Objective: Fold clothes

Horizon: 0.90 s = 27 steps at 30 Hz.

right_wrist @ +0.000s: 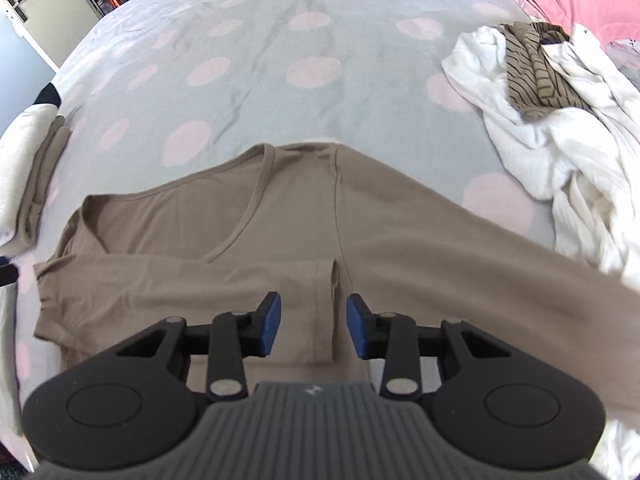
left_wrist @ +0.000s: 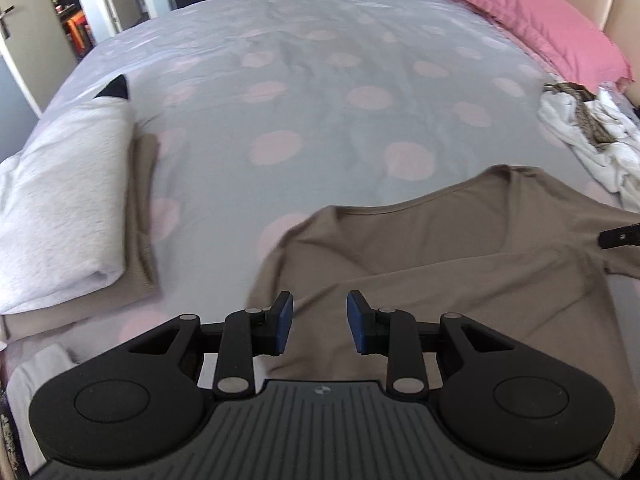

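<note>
A taupe long-sleeved V-neck top [right_wrist: 280, 216] lies flat on the bed, neckline away from me. Its left sleeve is folded across the chest, the cuff [right_wrist: 326, 280] ending near the middle. It also shows in the left wrist view [left_wrist: 420, 248]. My left gripper [left_wrist: 320, 322] is open and empty above the top's left side. My right gripper [right_wrist: 314, 326] is open and empty just above the folded sleeve's cuff. The right sleeve [right_wrist: 500, 256] stretches out to the right.
A stack of folded clothes, light grey on taupe [left_wrist: 68, 208], sits at the left. A heap of unfolded white and striped brown clothes [right_wrist: 548, 92] lies at the right. Pink pillows [left_wrist: 540, 20] are at the far right. The grey duvet [left_wrist: 320, 80] has pink dots.
</note>
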Each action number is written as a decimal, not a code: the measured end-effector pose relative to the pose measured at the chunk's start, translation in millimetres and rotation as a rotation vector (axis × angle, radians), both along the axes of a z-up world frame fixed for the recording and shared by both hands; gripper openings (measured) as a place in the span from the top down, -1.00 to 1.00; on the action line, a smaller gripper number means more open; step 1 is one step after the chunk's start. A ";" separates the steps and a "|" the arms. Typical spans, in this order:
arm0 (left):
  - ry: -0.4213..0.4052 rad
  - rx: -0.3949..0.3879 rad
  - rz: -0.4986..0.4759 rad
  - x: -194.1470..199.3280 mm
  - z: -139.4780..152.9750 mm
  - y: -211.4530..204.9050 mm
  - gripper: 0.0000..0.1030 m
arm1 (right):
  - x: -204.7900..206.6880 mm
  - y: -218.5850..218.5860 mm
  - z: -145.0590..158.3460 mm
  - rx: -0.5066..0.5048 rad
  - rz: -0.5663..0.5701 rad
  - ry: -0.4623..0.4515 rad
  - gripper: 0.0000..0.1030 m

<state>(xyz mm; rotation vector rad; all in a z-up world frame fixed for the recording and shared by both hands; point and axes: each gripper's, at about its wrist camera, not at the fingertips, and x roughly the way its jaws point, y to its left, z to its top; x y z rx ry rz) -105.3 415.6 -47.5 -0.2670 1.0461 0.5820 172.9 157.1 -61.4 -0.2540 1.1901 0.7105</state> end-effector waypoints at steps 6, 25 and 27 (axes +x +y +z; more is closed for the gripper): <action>-0.037 -0.123 0.244 -24.2 -36.1 69.4 0.46 | 16.8 22.7 -23.0 -0.063 0.002 -0.012 0.33; -0.094 -0.134 0.331 -8.9 -39.3 107.0 1.00 | 19.6 38.0 -31.0 -0.104 0.065 -0.031 1.00; -0.093 -0.073 0.360 -12.0 -33.0 111.0 1.00 | 18.3 38.9 -26.5 -0.111 0.074 -0.080 1.00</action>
